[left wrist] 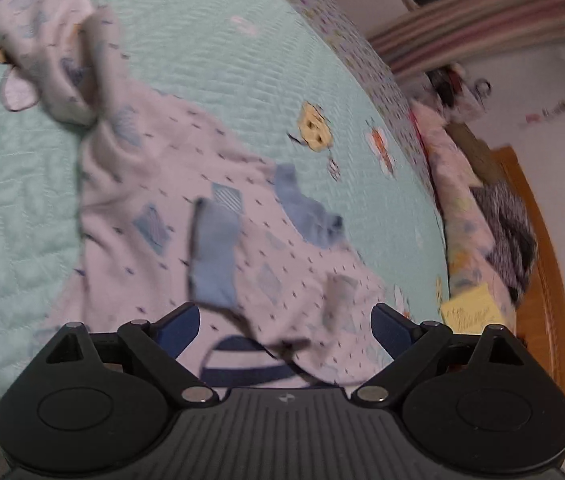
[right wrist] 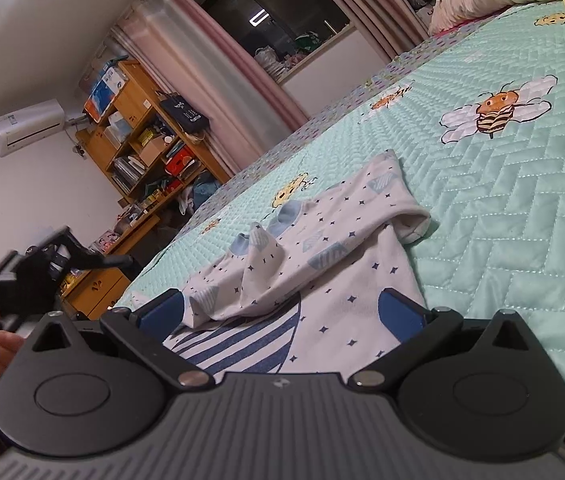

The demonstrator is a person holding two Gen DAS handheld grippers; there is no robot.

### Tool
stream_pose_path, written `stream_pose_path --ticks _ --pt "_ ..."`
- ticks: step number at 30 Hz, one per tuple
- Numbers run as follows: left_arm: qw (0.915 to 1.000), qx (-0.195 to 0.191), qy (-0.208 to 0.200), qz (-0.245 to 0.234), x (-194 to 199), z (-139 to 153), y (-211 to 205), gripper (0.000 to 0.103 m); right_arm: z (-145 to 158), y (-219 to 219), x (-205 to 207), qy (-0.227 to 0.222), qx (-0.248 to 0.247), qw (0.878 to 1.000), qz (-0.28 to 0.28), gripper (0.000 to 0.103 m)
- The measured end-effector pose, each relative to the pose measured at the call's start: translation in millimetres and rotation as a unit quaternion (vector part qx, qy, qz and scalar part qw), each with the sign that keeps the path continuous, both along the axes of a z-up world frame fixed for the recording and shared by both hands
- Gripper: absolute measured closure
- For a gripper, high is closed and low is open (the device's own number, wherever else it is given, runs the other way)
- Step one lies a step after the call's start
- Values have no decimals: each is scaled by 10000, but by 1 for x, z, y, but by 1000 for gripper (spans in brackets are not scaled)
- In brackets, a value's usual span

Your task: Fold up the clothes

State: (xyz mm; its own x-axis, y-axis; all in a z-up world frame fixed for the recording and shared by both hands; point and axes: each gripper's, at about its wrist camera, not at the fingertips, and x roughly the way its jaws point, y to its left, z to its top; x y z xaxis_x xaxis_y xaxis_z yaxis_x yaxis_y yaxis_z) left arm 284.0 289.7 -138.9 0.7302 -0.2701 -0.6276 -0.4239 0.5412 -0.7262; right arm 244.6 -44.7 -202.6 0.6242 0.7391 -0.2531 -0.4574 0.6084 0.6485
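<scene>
**Crumpled baby garment on the bed, both tongs spread wide**

You have a mint quilted bedspread (right wrist: 502, 216) with bee prints beneath everything. On it lies the white baby garment (left wrist: 186, 216), crumpled, dotted with small dark stars and pale blue patches, blue cuffs, one navy-striped panel nearest you. Your left gripper (left wrist: 284, 322) and right gripper (right wrist: 280, 314) both stand wide open over its near edge, pads clear of cloth.
</scene>
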Motion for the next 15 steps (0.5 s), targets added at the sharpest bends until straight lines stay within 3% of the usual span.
stream_pose_path --ticks 4,12,15 --pt "9992 -259 277 154 12 -28 -9 11 -1 -1 0 -2 31 10000 2 0" --pt "9962 -373 -79 784 26 -46 -9 12 0 -1 -1 -6 38 10000 4 0" --pt "9956 -76 -103 923 31 -43 -10 25 -1 -1 0 -8 39 10000 5 0"
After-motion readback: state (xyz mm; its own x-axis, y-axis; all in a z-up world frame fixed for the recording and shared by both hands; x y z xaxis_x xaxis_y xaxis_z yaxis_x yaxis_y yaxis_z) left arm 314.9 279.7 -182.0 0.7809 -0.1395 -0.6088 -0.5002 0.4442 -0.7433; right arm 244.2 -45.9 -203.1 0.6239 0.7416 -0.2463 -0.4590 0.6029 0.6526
